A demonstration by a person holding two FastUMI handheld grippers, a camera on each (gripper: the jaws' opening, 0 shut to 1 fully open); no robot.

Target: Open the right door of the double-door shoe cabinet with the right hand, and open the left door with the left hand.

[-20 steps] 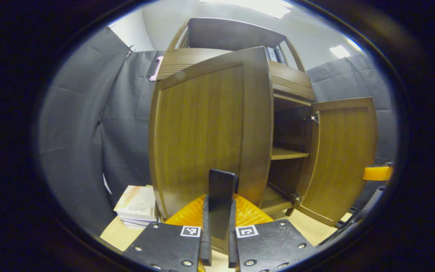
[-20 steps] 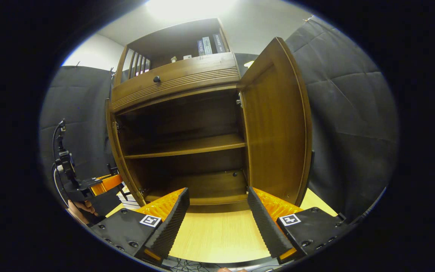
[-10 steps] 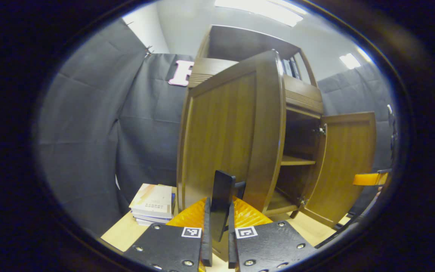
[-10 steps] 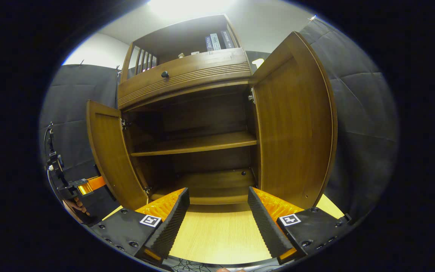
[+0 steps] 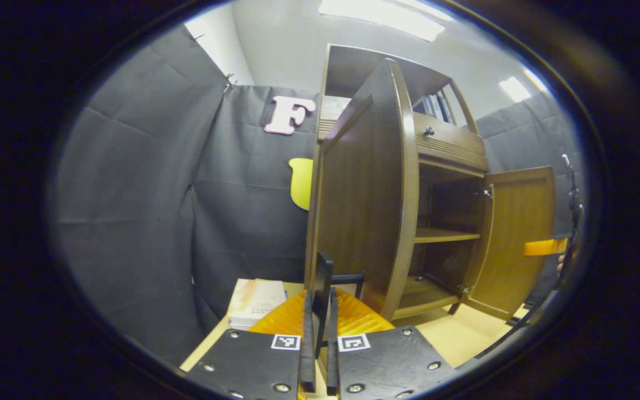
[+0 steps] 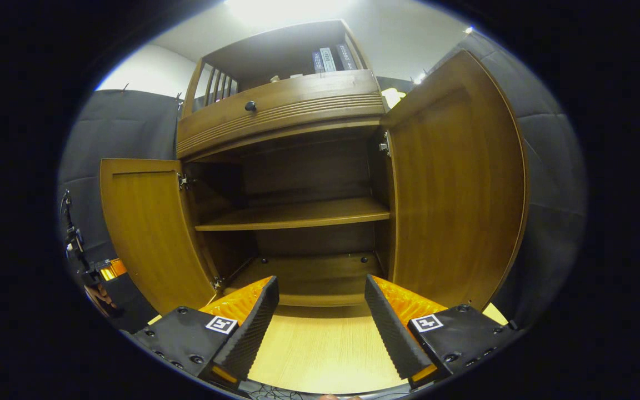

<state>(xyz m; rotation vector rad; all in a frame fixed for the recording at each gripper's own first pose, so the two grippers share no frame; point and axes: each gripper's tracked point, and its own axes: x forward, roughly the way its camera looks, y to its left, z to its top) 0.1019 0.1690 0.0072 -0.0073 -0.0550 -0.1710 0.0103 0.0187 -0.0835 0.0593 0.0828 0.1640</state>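
Note:
The wooden shoe cabinet (image 6: 281, 111) stands with both doors swung out. In the left gripper view the left door (image 5: 364, 189) shows almost edge-on, and my left gripper (image 5: 320, 294) is shut on its black flat handle (image 5: 323, 266). The right door (image 5: 514, 239) hangs open farther off, with the other gripper's orange part (image 5: 545, 246) beside it. In the right gripper view the left door (image 6: 142, 228) and the right door (image 6: 459, 183) flank the dark inside. My right gripper (image 6: 320, 280) is open in front of the cabinet's bottom board, holding nothing. The left gripper (image 6: 103, 272) shows beyond the left door.
A stack of books (image 5: 256, 303) lies on the light wooden table (image 6: 320, 350) just left of the cabinet. Inside is one shelf (image 6: 298, 214). Above the doors runs a drawer with a round knob (image 6: 250, 105), and books (image 6: 331, 58) stand on the top shelf.
The left door has swung farther outward with my left gripper holding its handle, from facing the camera to nearly edge-on. The right gripper stays open and holds about the same place.

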